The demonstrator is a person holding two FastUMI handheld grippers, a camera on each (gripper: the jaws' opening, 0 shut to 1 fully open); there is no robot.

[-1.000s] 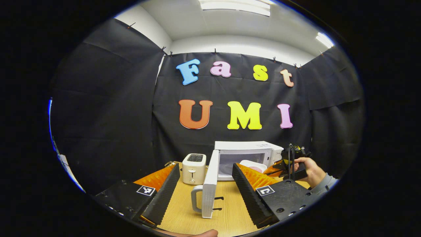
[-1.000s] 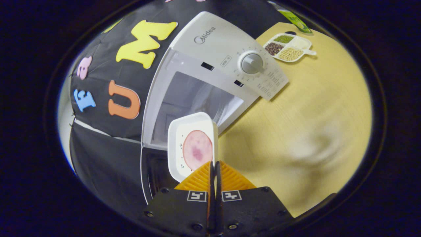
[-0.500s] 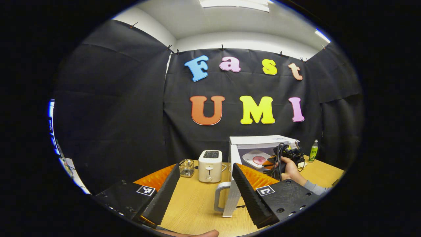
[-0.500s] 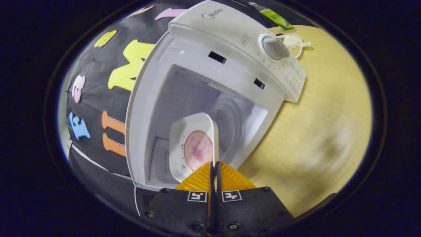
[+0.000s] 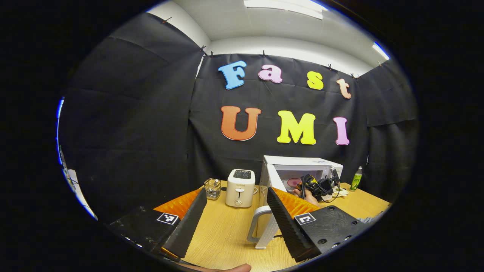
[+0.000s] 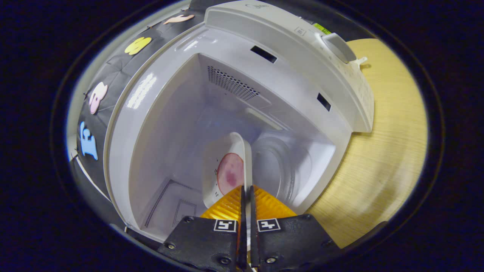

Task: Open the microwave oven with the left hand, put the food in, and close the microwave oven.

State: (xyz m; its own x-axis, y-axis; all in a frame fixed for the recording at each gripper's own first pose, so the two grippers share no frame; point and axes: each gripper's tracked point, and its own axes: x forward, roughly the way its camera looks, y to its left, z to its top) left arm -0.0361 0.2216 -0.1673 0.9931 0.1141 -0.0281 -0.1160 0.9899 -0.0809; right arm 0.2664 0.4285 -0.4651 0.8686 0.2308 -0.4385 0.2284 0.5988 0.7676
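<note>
The white microwave (image 5: 302, 163) stands at the back of the wooden table with its door (image 5: 264, 236) swung wide open, handle (image 5: 252, 224) towards me. My left gripper (image 5: 236, 211) is open and holds nothing, a little in front of the door. My right gripper (image 6: 246, 192) is shut on the rim of a white plate (image 6: 223, 158) carrying a pink slice of food (image 6: 230, 174). The plate is inside the microwave cavity (image 6: 170, 124), held tilted beside the glass turntable (image 6: 276, 170). In the left gripper view a hand holds the right gripper (image 5: 302, 185) at the oven's mouth.
A white toaster (image 5: 241, 182) and a small glass holder (image 5: 213, 188) stand left of the microwave. A green bottle (image 5: 355, 178) stands to its right. The control knob (image 6: 338, 47) is on the oven's front panel, and bare table top (image 6: 382, 151) lies beside the oven.
My right gripper has carried the plate forward from in front of the oven into the cavity. The left gripper stays open and has shifted a little, with the door now farther to its right.
</note>
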